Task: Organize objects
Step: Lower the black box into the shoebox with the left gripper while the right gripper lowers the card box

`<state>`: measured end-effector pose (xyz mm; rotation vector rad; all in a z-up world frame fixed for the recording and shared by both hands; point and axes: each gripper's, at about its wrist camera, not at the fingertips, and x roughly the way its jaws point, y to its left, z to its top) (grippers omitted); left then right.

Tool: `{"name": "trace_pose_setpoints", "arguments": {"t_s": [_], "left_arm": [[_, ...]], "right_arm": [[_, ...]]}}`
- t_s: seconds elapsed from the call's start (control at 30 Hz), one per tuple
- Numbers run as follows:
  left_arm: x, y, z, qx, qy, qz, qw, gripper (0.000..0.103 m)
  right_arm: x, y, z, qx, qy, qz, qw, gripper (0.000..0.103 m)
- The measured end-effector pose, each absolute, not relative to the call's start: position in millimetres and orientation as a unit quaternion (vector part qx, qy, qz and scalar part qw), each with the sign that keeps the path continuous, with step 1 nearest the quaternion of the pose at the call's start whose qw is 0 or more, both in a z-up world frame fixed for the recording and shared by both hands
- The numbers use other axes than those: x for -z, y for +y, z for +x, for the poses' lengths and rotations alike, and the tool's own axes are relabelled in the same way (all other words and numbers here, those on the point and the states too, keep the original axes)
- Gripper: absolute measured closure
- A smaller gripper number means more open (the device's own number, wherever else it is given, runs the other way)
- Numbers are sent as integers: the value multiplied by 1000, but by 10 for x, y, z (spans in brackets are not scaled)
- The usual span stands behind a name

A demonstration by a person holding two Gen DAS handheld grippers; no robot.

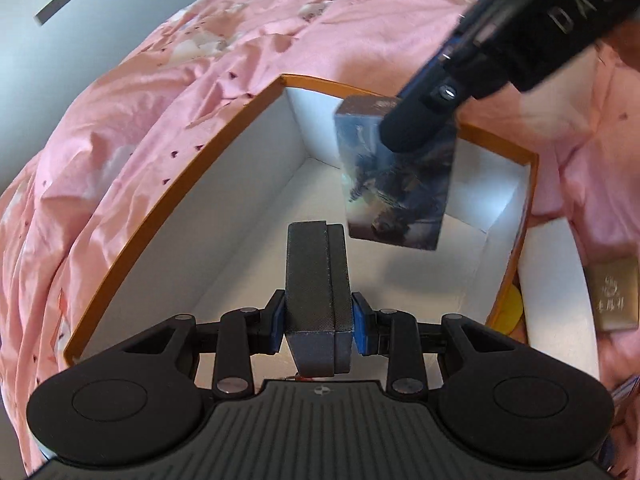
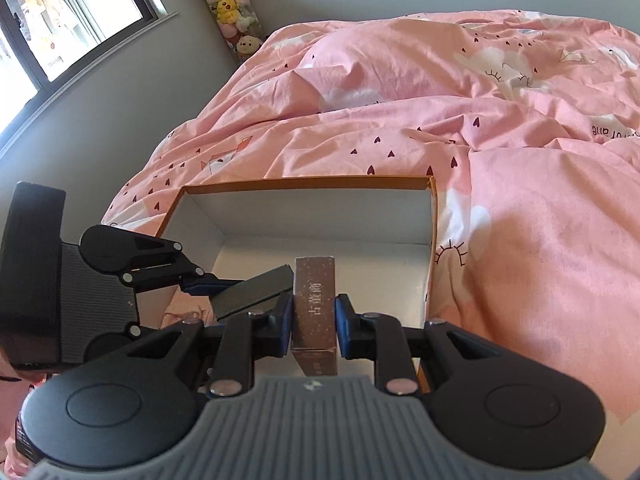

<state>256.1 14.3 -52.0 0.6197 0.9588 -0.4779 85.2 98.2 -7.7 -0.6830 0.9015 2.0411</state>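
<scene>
The orange-rimmed box (image 2: 304, 186) with white inner walls sits open on the bed, on a pink quilt (image 2: 520, 240), filling the middle of both views. Its near wall is cut off behind the gripper bodies, and in the left wrist view its right side is partly hidden by the other tool.

The left gripper (image 1: 319, 280) has its fingers clamped on a dark grey flat case (image 1: 316, 292). The case's long axis runs away from the camera, down toward the box floor; its near end is hidden under the gripper body.

The right gripper (image 2: 314, 320) has its fingers closed on a narrow brown box (image 2: 314, 300) printed with characters. That box's long axis also runs along the fingers, into the open box. In the left wrist view the same item shows a broad printed face (image 1: 396, 184), blurred, its picture hard to make out, its top covered by a black finger.

At the right edge of the left wrist view a gold packet (image 1: 616, 296) lies cropped and blurred.
</scene>
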Motion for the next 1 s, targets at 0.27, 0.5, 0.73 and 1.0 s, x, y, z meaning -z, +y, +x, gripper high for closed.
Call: {"name": "trace_pose_setpoints", "arguments": {"t_s": [0.27, 0.5, 0.73, 1.0], "left_arm": [[711, 237, 2499, 296, 444, 357, 767, 66], [541, 326, 2579, 332, 458, 315, 762, 47], [410, 477, 2836, 303, 508, 188, 784, 48], [469, 649, 3153, 272, 576, 128, 760, 61]], "right_arm": [[185, 1110, 854, -799, 348, -291, 395, 79], [217, 1152, 848, -796, 359, -297, 386, 79], [187, 1139, 786, -800, 355, -299, 380, 79], [203, 1117, 793, -799, 350, -307, 380, 79]]}}
